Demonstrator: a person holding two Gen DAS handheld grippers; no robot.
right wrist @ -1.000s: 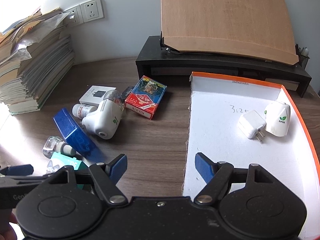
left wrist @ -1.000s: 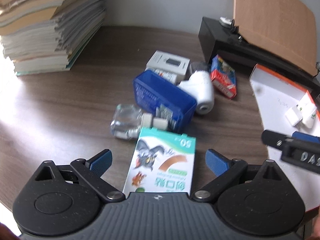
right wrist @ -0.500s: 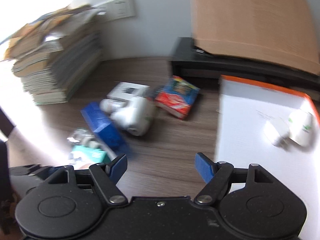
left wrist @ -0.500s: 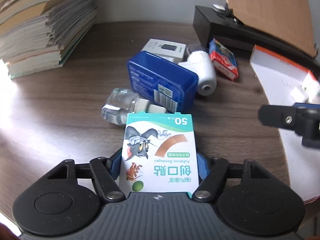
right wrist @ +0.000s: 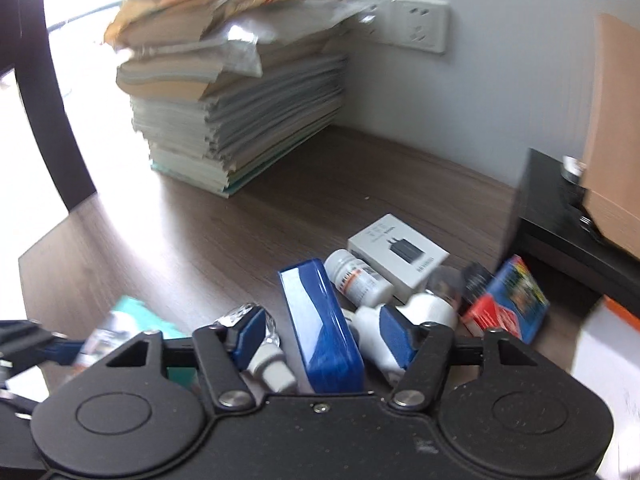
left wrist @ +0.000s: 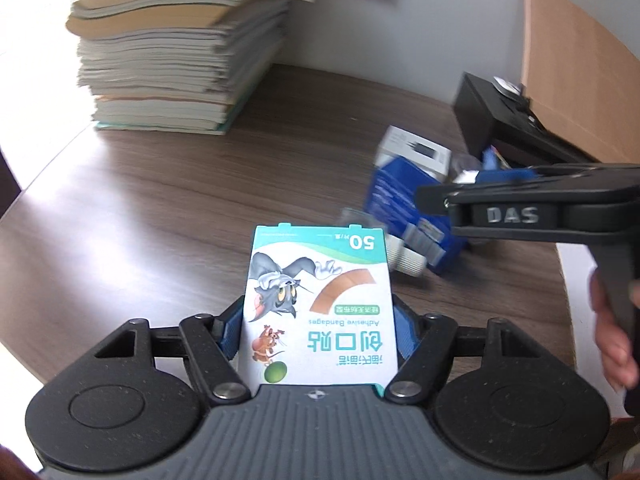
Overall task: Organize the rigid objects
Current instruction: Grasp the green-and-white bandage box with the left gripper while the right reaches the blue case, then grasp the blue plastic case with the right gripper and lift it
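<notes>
Our left tongs (left wrist: 318, 332) are clamped on the bandage box (left wrist: 320, 312), pads pressing both long sides, its long axis running straight out along the fingers, lifted clear of the tabletop (left wrist: 180, 200). Our right tongs (right wrist: 320, 338) are closing over the blue case (right wrist: 324, 332); it stands on edge between the pads, long axis along the fingers, gaps still showing either side, so nothing is gripped yet. The case lies directly ahead of the right tongs, which are nearer to it; we judge the coming grasp turns on that alignment. The clutter sits toward the tabletop's back right, near the black stand (right wrist: 560, 220). We count one blue case, one white charger box (right wrist: 398, 250), one pill bottle (right wrist: 356, 280), one red card pack (right wrist: 506, 304), one paper stack (right wrist: 236, 112); the vials are too blurred to count.
</notes>
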